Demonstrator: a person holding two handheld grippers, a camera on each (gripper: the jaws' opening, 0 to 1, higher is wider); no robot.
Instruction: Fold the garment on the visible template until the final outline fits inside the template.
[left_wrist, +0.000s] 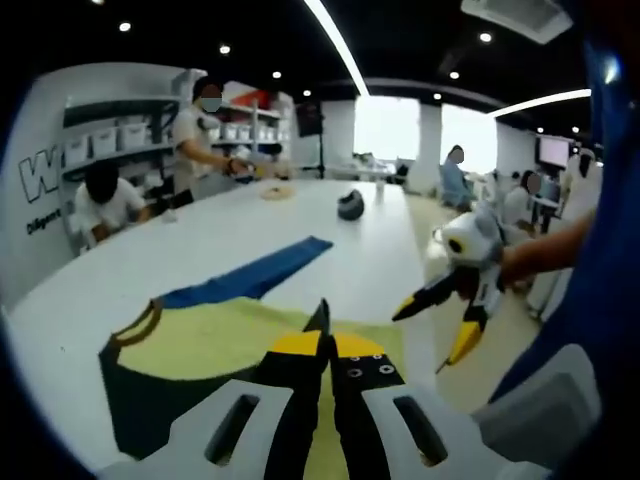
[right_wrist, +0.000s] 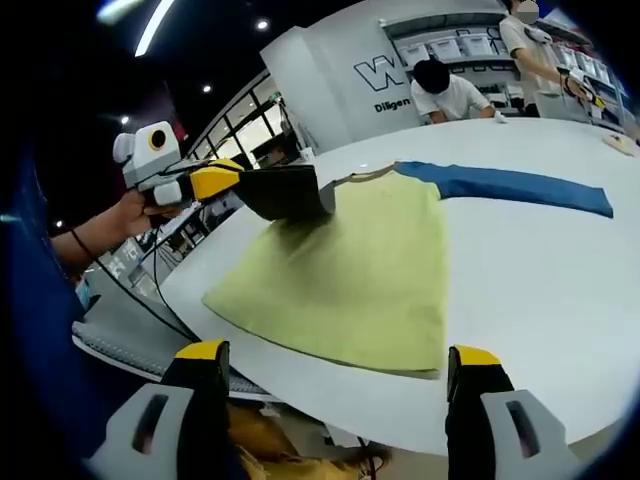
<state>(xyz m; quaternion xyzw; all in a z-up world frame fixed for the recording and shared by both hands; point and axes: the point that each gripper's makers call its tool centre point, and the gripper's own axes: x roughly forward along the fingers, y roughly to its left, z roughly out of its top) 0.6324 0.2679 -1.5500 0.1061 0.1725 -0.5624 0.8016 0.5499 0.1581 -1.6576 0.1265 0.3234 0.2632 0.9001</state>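
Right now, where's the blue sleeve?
The blue sleeve lies flat on the white table, stretching away from the yellow-green garment toward the right gripper view's upper right.

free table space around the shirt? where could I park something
Bare white table beside the yellow-green garment, below its blue sleeve. More bare top past the sleeve toward the dark object. Crowded: collar side, where the left gripper grips dark fabric; far edge, people working.

Left gripper (left_wrist: 322, 335) fingers closed on yellow garment (left_wrist: 215, 340); blue sleeve (left_wrist: 255, 275) outstretched on white worktop (left_wrist: 200, 245); right gripper (left_wrist: 435, 325) open, airborne.
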